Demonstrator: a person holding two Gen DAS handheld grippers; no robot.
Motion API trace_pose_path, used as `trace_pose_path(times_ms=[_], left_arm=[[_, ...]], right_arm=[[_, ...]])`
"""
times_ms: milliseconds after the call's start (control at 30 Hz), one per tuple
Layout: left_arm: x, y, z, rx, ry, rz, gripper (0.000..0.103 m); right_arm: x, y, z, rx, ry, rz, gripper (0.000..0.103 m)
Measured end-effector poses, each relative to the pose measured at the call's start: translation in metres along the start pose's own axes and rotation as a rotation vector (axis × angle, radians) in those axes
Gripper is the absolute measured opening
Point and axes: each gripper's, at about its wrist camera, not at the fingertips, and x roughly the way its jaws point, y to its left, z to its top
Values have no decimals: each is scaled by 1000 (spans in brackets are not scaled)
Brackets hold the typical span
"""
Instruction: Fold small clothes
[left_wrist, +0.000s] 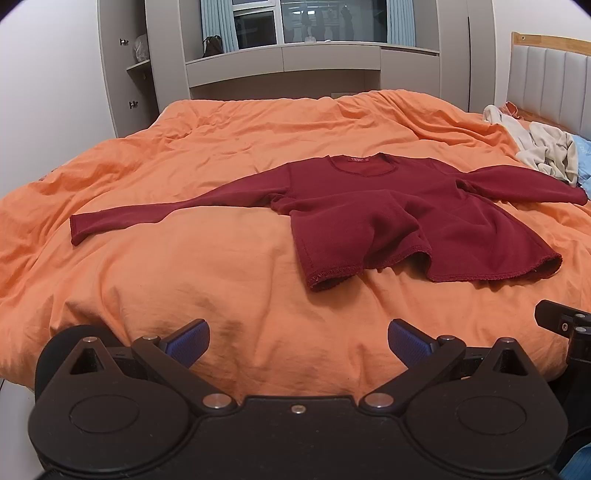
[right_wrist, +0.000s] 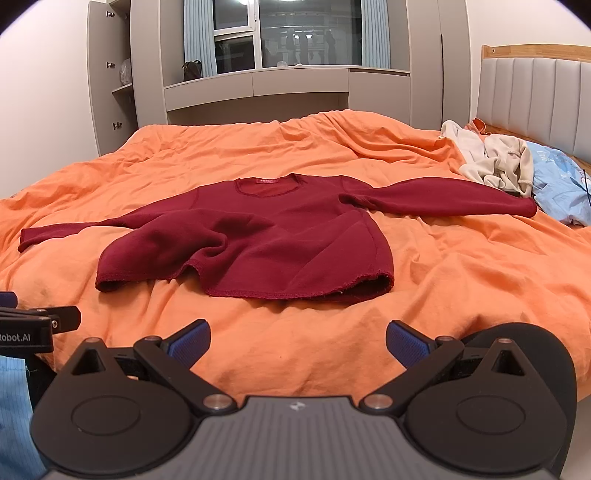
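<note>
A dark red long-sleeved top (left_wrist: 388, 214) lies spread on the orange duvet (left_wrist: 184, 266), collar away from me, both sleeves stretched out sideways and the hem nearest me rumpled. It also shows in the right wrist view (right_wrist: 280, 236). My left gripper (left_wrist: 298, 343) is open and empty, held above the duvet's near edge, short of the hem. My right gripper (right_wrist: 298, 343) is open and empty, also short of the hem. A part of the right gripper shows at the right edge of the left wrist view (left_wrist: 565, 325).
A heap of cream clothes (right_wrist: 491, 158) and a light blue garment (right_wrist: 561, 181) lie at the bed's right side near the padded headboard (right_wrist: 535, 96). Grey cupboards and a window (right_wrist: 295, 33) stand beyond the bed. The duvet (right_wrist: 461, 280) is wrinkled.
</note>
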Motion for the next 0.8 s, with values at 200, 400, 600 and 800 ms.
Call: trace_pose_path(times_ms=[200,400,600,800], left_arm=[[0,0,0,1,1,1,102],[-1,0,0,1,1,0,102],[-1,0,0,0,1,0,103],[0,-1,0,0,1,1,102]], right_arm=[[0,0,0,0,3,-2,103],[0,1,0,-2,3,-3,103],[0,1,0,-3,4,-3,103],[1,2,2,-3,7,-6,103]])
